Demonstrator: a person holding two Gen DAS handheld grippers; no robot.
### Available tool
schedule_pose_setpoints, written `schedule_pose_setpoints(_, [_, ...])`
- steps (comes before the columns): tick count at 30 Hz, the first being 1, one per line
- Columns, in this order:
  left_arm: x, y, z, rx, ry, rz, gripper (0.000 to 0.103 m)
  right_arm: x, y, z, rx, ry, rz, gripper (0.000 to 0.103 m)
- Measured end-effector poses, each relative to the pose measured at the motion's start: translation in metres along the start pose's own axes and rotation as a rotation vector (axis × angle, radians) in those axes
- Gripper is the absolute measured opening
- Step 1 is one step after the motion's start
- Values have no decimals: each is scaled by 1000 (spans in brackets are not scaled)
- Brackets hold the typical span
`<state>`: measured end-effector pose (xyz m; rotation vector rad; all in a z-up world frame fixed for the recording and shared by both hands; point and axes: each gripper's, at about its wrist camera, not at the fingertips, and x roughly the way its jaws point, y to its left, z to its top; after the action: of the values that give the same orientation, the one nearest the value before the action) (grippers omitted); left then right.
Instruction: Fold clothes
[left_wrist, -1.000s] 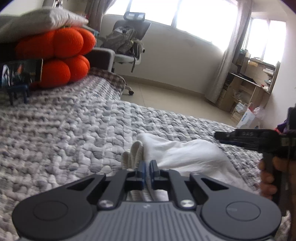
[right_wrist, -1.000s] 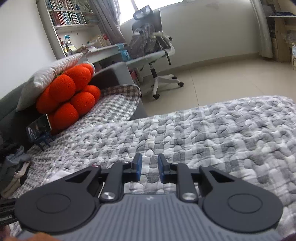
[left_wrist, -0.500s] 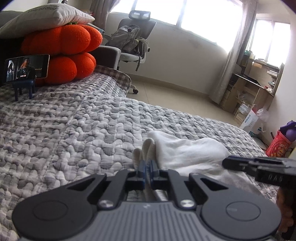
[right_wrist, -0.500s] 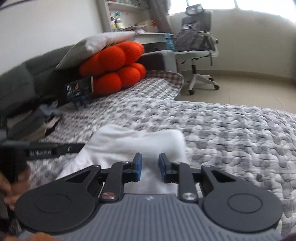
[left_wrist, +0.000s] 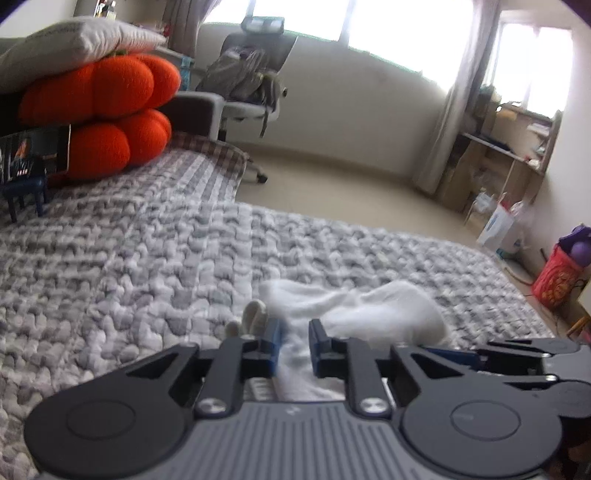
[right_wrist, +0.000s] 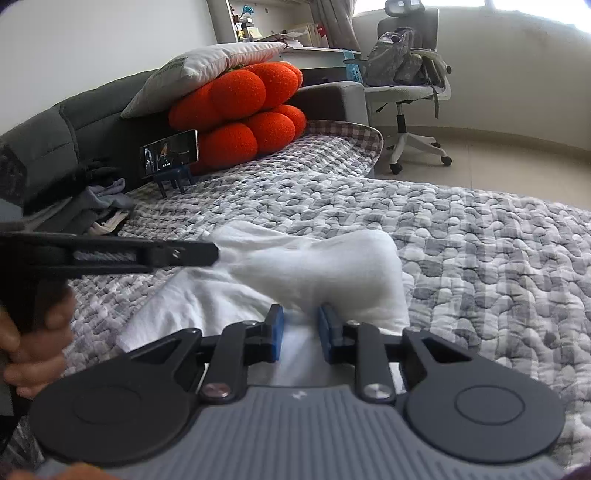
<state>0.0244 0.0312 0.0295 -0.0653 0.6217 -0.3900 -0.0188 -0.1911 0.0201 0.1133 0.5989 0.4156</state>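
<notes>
A white garment (left_wrist: 369, 306) lies bunched on the grey quilted bed (left_wrist: 147, 277). My left gripper (left_wrist: 293, 328) sits low at the garment's near edge. Its jaws are opening, and white cloth runs through the gap without the pads pressing on it. In the right wrist view the garment (right_wrist: 314, 266) shows a raised fold just beyond my right gripper (right_wrist: 301, 314). That gripper is partly open over flat white cloth, gripping nothing. The left gripper (right_wrist: 207, 254) reaches in from the left, held by a hand, its tip at the fold's left end.
Orange pumpkin cushions (right_wrist: 240, 110) under a pillow and a phone on a blue stand (right_wrist: 170, 151) stand at the bed's far end. A pile of dark clothes (right_wrist: 99, 210) lies at the left. An office chair (right_wrist: 406, 74) stands on the floor beyond.
The left gripper's jaws, earlier shut on the garment's edge, have parted. The right gripper swung from bare quilt to the white garment and levelled out.
</notes>
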Motion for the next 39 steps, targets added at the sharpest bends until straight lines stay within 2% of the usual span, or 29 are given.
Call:
schedule_pose_setpoints(8, [2,-14,-7,91,6,93,17,-3,1,-2,-6,-9,8,27])
schedule_pose_setpoints(13, [1,-17,-12,119,3,126,18,-22,-1,2,4,-104,43,29])
schedule_pose_setpoints(16, [0,-16,-12,113,4,128,18,-18,-9,7,29,-76,3,29])
schedule_pose_setpoints(20, [0,-16,-14,109,2,132,18,-4,-12,0,38,-8,-5,29])
schedule_pose_setpoints(24, [1,-16,-14,104,0,138,18,-2,-6,0,14,-8,-19,30])
schedule_pose_setpoints(34, [1,-23,-20,88,-30,178,18,-3,-10,-7,19,-50,8,32])
schedule_pose_setpoints(36, [1,-26,-22,88,-40,190,18,-3,-9,-8,13,-51,15,37])
schedule_pose_setpoints(39, [-1,-27,-24,91,-48,193,18,-4,-9,-8,14,-53,21,37])
